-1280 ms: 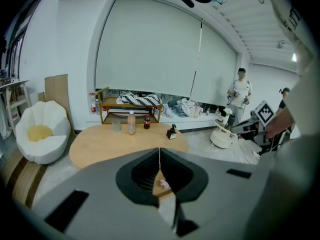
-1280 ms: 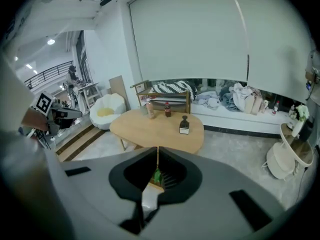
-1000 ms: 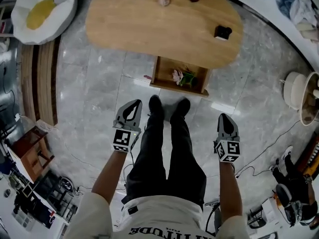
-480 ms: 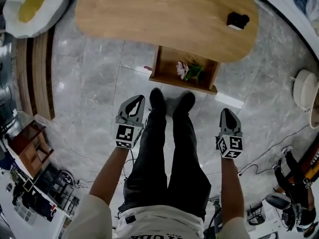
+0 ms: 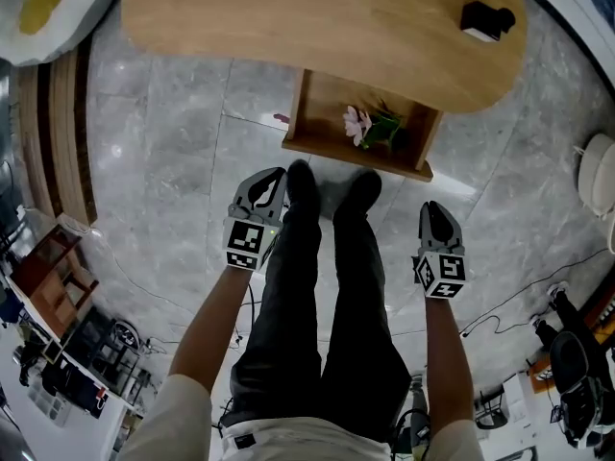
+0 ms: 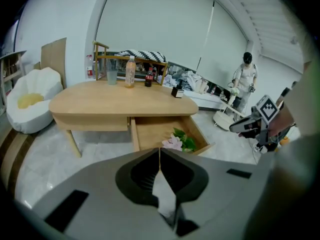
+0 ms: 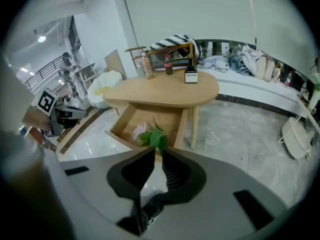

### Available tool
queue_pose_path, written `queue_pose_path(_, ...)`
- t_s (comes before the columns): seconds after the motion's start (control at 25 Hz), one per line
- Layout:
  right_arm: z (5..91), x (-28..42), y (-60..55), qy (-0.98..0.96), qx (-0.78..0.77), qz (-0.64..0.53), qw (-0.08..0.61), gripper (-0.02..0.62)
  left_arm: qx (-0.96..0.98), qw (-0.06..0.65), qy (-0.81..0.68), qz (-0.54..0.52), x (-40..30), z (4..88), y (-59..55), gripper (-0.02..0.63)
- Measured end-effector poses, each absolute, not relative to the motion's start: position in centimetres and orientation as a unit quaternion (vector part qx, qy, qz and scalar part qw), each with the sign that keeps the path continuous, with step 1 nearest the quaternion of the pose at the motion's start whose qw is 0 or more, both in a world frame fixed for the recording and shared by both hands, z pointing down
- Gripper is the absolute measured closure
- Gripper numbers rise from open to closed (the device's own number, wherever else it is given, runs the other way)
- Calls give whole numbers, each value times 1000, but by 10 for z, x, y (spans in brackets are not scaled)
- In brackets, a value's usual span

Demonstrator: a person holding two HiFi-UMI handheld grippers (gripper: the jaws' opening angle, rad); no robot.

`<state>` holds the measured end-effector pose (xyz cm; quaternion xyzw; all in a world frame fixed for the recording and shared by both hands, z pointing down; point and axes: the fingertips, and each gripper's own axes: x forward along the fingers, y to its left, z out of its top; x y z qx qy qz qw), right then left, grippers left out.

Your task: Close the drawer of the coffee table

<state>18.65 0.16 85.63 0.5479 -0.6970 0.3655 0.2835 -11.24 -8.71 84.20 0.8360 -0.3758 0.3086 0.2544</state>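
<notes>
The wooden coffee table [image 5: 317, 17] has its drawer [image 5: 327, 154] pulled out toward me, with a pink flower with green leaves [image 5: 360, 123] lying inside. In the left gripper view the drawer [image 6: 150, 134] and flower [image 6: 175, 141] lie just beyond my left gripper [image 6: 159, 149], which is shut and empty. My right gripper [image 7: 157, 151] has just been opening; a narrow gap shows between its tips with nothing in it, short of the drawer [image 7: 145, 119]. In the head view the left gripper [image 5: 272, 175] and right gripper [image 5: 432, 207] hang beside my legs, both apart from the drawer.
My shoes [image 5: 300, 185] stand right in front of the drawer. A small black object [image 5: 485, 19] and bottles [image 6: 130, 71] sit on the table. A white beanbag [image 6: 30, 101] is at the left, a white stand [image 5: 601, 171] at the right, and a person [image 6: 245, 79] stands far back.
The table and drawer have slid lower and grown larger in the head view. Both grippers stay beside my legs, now nearer the drawer's front.
</notes>
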Motion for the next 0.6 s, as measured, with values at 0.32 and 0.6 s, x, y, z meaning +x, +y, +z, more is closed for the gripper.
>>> queue_pose_path(0.32, 915, 178, 4, -685, 555, 380, 279, 527, 831, 277, -363, 318, -115, 904, -74, 581)
queue_pose_path(0.6, 961, 170, 4, -671, 563, 393, 281, 508, 814, 307, -363, 334, -112, 955, -65, 511)
